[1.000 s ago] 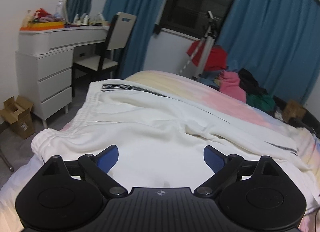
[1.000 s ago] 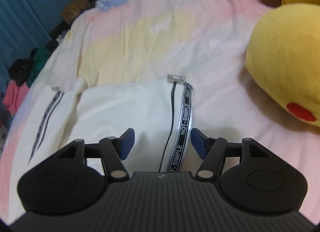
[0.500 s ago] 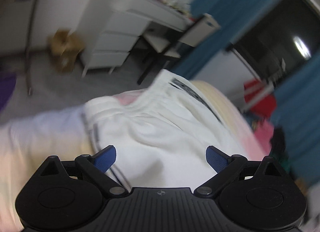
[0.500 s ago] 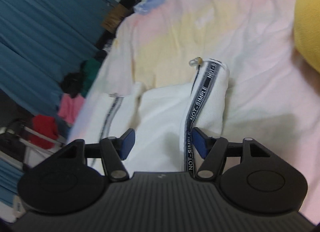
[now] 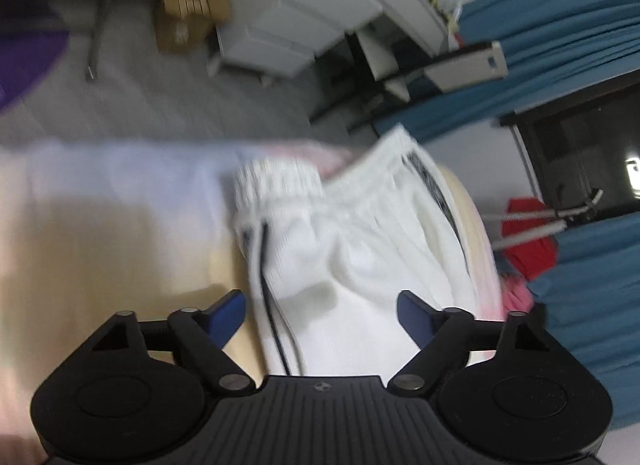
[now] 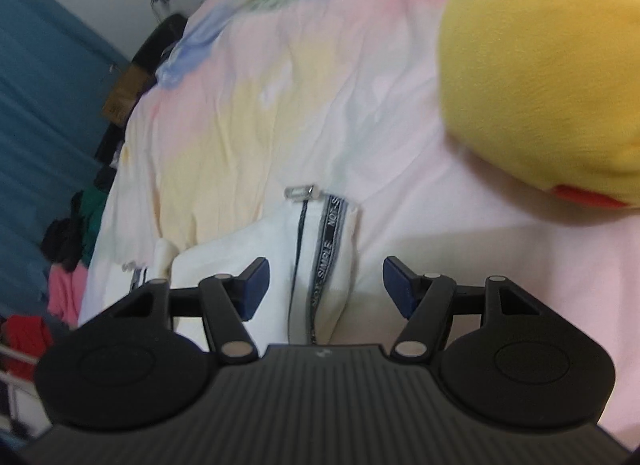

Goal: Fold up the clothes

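Observation:
White trousers with black side stripes lie on the pastel bed. In the left wrist view their elastic waistband (image 5: 280, 181) is at centre, and the white cloth (image 5: 360, 265) runs back between the fingers. My left gripper (image 5: 320, 315) is open over the waist end, holding nothing. In the right wrist view a trouser leg end (image 6: 324, 249) with a "NOT SIMPLE" stripe and a zip pull lies between the fingers. My right gripper (image 6: 324, 287) is open around this leg end, not closed on it.
A large yellow plush toy (image 6: 540, 77) sits on the bed right of the right gripper. A heap of clothes (image 6: 68, 249) lies by the blue curtain. A white dresser (image 5: 320, 25), a chair (image 5: 440, 69) and a cardboard box (image 5: 188, 13) stand beyond the bed edge.
The left gripper has rolled and swung towards the waistband at the bed edge; the view is blurred. The right gripper has tilted and shifted along the leg end, nearer the plush toy. Both stay open.

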`<state>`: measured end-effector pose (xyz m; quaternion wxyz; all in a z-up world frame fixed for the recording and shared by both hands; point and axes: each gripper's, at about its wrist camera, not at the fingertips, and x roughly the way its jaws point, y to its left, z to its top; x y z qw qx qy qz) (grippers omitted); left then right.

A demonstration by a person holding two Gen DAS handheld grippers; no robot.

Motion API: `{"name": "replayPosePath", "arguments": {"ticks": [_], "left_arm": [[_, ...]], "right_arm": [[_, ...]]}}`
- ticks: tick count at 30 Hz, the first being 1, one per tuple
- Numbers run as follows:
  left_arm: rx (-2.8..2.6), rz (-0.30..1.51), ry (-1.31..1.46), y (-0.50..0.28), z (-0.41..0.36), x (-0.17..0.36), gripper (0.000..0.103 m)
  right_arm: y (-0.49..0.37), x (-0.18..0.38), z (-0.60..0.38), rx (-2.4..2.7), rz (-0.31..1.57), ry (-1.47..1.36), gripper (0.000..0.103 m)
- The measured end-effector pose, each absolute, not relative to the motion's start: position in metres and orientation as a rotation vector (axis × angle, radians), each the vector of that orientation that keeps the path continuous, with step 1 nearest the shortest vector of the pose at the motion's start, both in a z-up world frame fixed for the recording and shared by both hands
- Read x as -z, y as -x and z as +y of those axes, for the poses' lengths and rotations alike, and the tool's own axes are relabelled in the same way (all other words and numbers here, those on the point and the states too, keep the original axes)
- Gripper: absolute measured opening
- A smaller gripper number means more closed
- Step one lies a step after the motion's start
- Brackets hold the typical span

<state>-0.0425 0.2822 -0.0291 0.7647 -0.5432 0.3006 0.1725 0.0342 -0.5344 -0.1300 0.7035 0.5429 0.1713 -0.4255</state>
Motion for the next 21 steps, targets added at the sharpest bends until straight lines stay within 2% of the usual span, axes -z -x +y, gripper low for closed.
{"name": "replayPosePath", "arguments": {"ticks": [4, 8, 12, 15, 18, 20, 21], "left_arm": [[-0.275, 0.648, 1.31, 0.042, 0.287, 0.044, 0.08], [-0.22, 0.601, 1.351, 0.046, 0.287, 0.046, 0.074], [-0.263, 0.642, 1.275, 0.043, 0.277, 0.043, 0.075], [-0.334, 0.733, 1.276, 0.041, 0.27, 0.054, 0.073], [-0.347, 0.746, 1.259, 0.042, 0.263, 0.057, 0.068], [-0.349, 0.721, 1.22, 0.04, 0.26, 0.052, 0.05], [-0.347, 0.71, 1.2, 0.04, 0.257, 0.049, 0.047]], "right_arm": [[-0.057, 0.164, -0.55, 0.535, 0.37, -1.393, 0.066], [-0.057, 0.157, -0.549, 0.478, 0.26, -1.387, 0.067], [-0.069, 0.153, -0.545, 0.624, 0.415, -1.25, 0.063], [-0.077, 0.161, -0.546, 0.737, 0.553, -1.18, 0.029], [-0.073, 0.158, -0.546, 0.78, 0.5, -1.192, 0.017], [-0.074, 0.152, -0.543, 0.806, 0.481, -1.145, 0.012], [-0.074, 0.147, -0.542, 0.813, 0.467, -1.12, 0.011]]}}
